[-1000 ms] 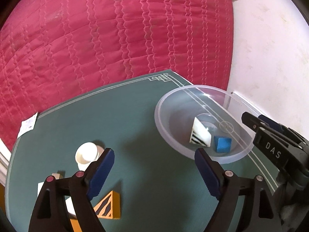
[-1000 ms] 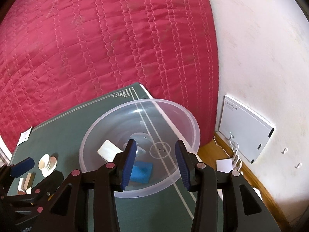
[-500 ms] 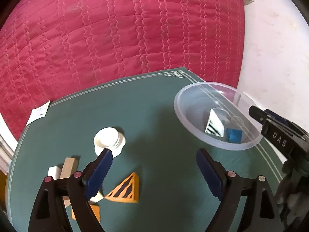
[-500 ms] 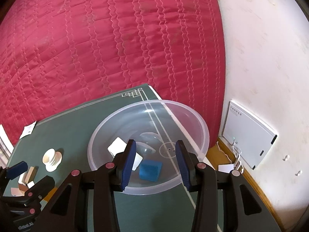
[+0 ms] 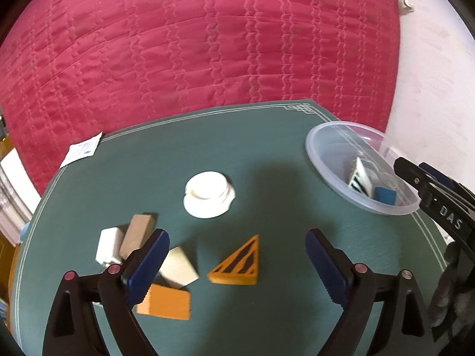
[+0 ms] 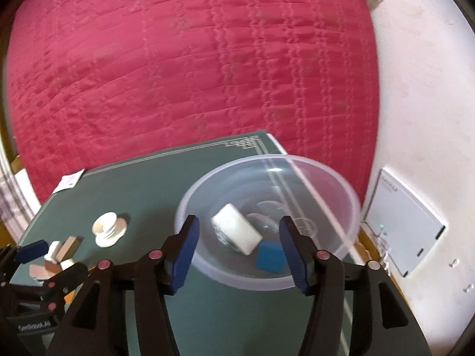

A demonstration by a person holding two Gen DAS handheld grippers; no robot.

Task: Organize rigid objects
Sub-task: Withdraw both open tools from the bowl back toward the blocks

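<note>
Our left tool (image 5: 237, 262) is spreading, empty, the orange triangle (image 5: 237, 264) lying between its jaws, well left of the clear bowl (image 5: 320, 154). Our right tool (image 6: 239, 247) is opening, empty, over that bowl.

Clear glossy plastic bowl (image 6: 353, 204) ahead of right jaws; matt green mat on surface (image 5: 267, 154); quilted red cloth bedspread (image 5: 207, 44) beyond; pale wood-look blocks (image 5: 138, 234) beside left jaws; ribbed blue pads (image 5: 325, 270), matt.
</note>
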